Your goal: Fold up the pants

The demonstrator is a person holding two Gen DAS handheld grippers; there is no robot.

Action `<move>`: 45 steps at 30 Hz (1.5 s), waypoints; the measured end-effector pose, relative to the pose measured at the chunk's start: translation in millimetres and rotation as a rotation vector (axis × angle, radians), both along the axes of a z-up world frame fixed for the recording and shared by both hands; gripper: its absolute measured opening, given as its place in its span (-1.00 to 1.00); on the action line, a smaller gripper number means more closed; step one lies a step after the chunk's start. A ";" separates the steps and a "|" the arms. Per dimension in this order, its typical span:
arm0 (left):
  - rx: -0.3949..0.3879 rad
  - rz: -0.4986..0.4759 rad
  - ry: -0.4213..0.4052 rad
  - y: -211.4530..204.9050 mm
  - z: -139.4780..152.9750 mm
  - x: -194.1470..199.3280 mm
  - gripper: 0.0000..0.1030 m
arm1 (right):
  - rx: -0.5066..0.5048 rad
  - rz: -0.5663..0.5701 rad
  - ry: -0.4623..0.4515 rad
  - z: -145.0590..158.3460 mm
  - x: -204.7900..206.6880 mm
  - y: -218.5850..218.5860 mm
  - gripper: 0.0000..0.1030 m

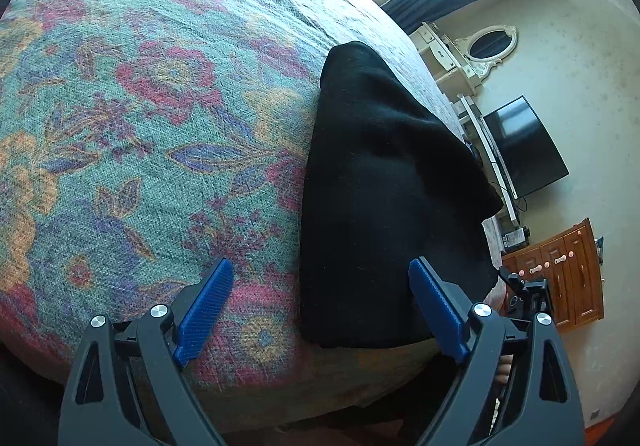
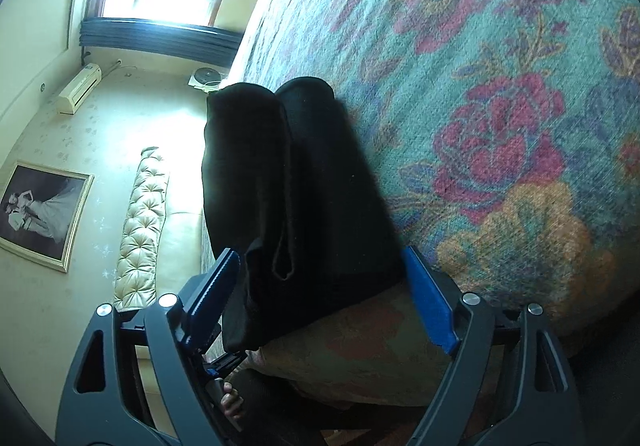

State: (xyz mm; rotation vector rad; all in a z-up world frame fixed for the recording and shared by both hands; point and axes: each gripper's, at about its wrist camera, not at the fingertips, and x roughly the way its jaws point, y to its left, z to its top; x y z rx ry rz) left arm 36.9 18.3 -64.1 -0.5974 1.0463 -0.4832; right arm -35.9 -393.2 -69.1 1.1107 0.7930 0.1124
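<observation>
Black pants (image 1: pixel 384 198) lie folded lengthwise on a floral bedspread (image 1: pixel 140 106), near the bed's front edge. My left gripper (image 1: pixel 322 274) is open and empty, hovering just before the pants' near end. In the right wrist view the pants (image 2: pixel 296 182) show two stacked legs with a hem loop near the front. My right gripper (image 2: pixel 320 266) is open, its blue fingers (image 2: pixel 428 298) standing either side of the pants' near end, not closed on it.
The bedspread (image 2: pixel 500 106) stretches far beyond the pants. Beside the bed are a TV (image 1: pixel 524 146), a wooden cabinet (image 1: pixel 568 278), a white vanity mirror (image 1: pixel 488 46), a tufted bench (image 2: pixel 144 222) and a framed picture (image 2: pixel 40 214).
</observation>
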 end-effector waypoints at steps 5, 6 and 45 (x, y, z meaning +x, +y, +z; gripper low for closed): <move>-0.095 0.010 0.063 -3.9 -4.2 -1.0 0.71 | -0.073 0.016 0.004 4.4 3.7 12.5 0.48; -0.103 0.009 0.071 -6.1 -4.8 -1.3 0.71 | -0.103 0.015 0.018 5.1 3.8 14.5 0.27; 0.119 -0.016 -0.187 6.0 38.9 5.9 0.46 | -0.190 -0.032 -0.070 29.8 9.0 -26.8 0.73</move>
